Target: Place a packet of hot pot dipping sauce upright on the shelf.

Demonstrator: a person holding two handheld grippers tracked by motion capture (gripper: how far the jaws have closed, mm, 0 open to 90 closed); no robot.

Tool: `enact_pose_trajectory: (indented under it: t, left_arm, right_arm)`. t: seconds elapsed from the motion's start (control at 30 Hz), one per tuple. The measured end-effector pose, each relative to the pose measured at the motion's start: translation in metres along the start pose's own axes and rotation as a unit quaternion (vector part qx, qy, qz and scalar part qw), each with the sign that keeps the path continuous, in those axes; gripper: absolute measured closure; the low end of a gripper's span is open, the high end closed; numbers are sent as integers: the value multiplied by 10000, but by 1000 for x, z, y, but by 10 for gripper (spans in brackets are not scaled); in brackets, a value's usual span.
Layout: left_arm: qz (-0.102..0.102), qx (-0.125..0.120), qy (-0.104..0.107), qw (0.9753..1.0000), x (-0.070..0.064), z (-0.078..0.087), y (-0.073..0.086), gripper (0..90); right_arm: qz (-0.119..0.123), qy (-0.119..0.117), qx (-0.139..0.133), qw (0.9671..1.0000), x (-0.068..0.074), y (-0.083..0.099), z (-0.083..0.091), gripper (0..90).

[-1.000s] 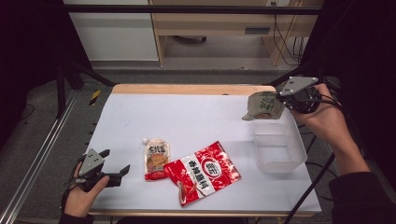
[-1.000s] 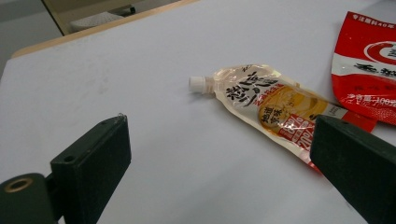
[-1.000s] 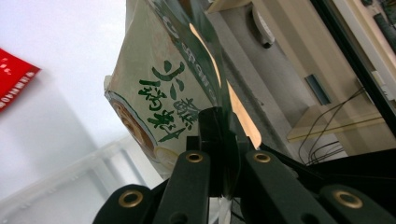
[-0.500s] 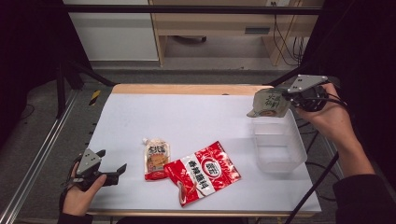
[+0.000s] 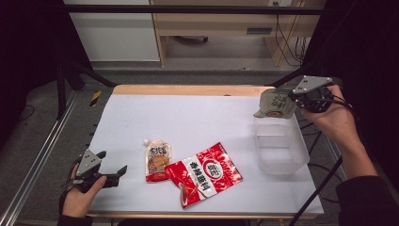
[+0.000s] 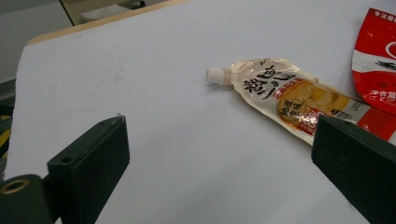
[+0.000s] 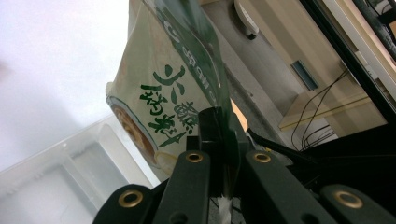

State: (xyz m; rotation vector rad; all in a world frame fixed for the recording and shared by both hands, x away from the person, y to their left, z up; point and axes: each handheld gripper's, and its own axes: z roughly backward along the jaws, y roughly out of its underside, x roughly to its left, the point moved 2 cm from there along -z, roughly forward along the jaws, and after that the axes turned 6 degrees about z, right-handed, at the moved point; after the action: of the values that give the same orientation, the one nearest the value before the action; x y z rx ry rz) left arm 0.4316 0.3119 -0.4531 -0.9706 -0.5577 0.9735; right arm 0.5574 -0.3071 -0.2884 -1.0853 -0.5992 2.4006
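Clamped between the closed jaws of the right gripper [image 5: 295, 100], a green-printed pouch [image 5: 274, 104] is held in the air at about 2 o'clock of the table [image 5: 207, 117], just above the far end of a clear plastic bin [image 5: 278, 149]. At about 8 o'clock, the left gripper [image 5: 113, 175] is held low with its jaws spread wide and nothing between them. A spouted sauce pouch [image 5: 157, 160] and a red packet [image 5: 203, 173] are seen lying touching near 6 o'clock.
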Motion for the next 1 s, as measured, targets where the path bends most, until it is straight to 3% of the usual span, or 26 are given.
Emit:
enact_pose_trajectory:
  t: [0.43,1.0]
  left_arm:
    - [-14,20,-2,10000,0,0,0,43]
    - [-33,29,37,10000,0,0,0,43]
  right_arm:
    - [-162,-115,184,9996,-3,19,-14,900]
    - [-151,-278,241,9992,-3,23,-25,900]
